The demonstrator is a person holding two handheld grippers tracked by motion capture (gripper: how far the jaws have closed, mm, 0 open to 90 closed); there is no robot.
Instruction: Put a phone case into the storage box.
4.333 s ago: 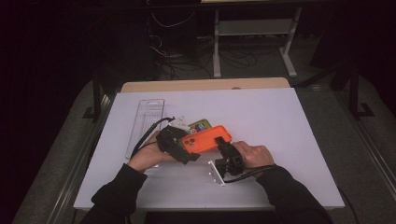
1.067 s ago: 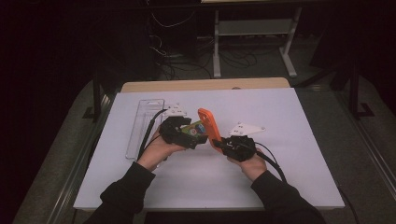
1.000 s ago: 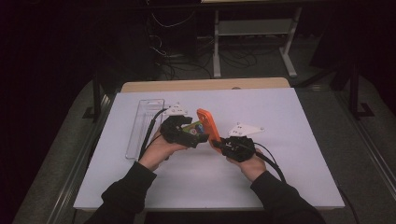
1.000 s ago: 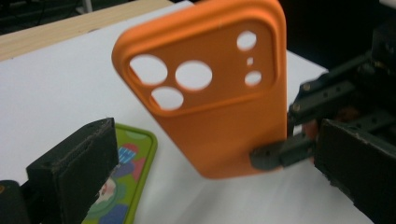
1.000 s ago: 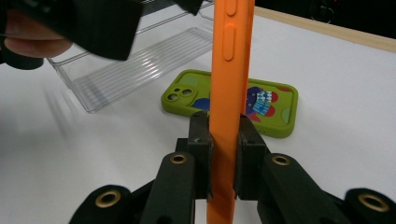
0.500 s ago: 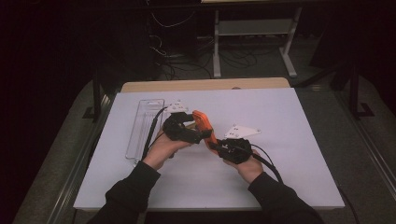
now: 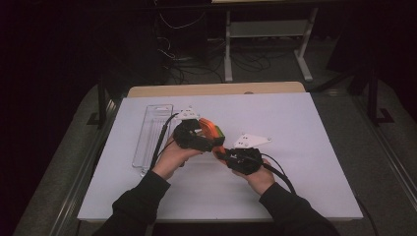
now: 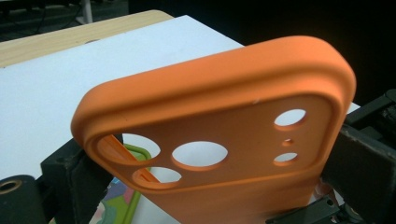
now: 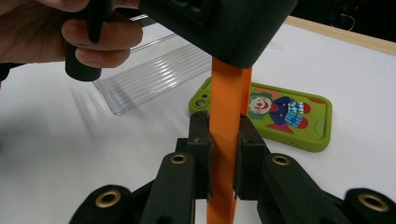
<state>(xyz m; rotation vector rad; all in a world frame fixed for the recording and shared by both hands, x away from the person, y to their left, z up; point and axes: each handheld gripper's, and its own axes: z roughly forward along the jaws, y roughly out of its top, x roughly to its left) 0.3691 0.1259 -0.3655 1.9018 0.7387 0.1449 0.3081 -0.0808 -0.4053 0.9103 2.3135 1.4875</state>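
Both tools meet over the middle of the white counter [image 7: 305, 147], each gripping the same orange phone case [image 7: 210, 132], which is lifted clear of the surface. The right tool [image 9: 223, 154] has its 2 black jaws pressed together on the thin edge of the case; in the right gripper view the orange strip stands upright between the pads and runs up to the dark body of the other tool above. The left tool [image 7: 194, 140] clamps the case across its width: in the left gripper view 1 jaw sits against the lower left side of the case and the other against its right side, with the case's back and its round camera cut-outs tilted close in front of the lens. In the high view the case slants between the tools, its upper end beyond the left tool and its lower end running down to the right tool's jaws. Just beyond and to the right of the right tool's jaws, a green phone case [image 9: 275, 114] with a clown picture lies flat on the counter, apart from the orange one. A clear plastic tray [image 7: 152, 137] lies on the counter on the far side of the left tool from the right tool, near the left hand [image 7: 169, 157]. The right hand [image 7: 255, 172] holds its tool from below, cable trailing back toward the sleeve.
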